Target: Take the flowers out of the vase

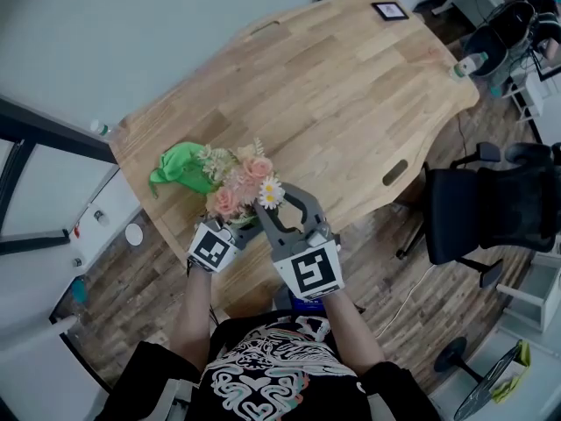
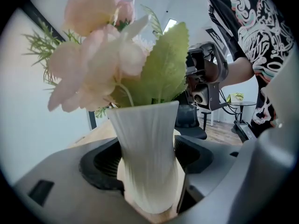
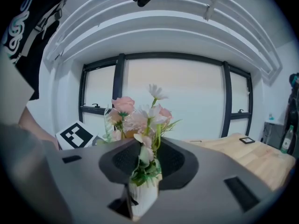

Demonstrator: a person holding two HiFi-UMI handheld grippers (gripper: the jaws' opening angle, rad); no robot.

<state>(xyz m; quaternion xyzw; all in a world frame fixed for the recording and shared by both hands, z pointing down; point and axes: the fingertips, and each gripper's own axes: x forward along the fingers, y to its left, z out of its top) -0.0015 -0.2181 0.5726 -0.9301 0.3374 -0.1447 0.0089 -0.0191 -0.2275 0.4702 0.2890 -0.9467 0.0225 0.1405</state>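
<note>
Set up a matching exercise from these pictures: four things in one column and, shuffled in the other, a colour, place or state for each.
1. vase
2. cloth
3. office chair
4. left gripper

a. black, on the floor beside the table
b. green, lying on the table next to the flowers
c. white and ribbed, flowers standing in it
d. closed on the vase

Pairs: 1-c, 2-b, 3-a, 4-d.

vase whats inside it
Pink and white flowers with green leaves rise out of the white ribbed vase. Their stems below the rim are hidden by its opaque wall, as is any water.
</note>
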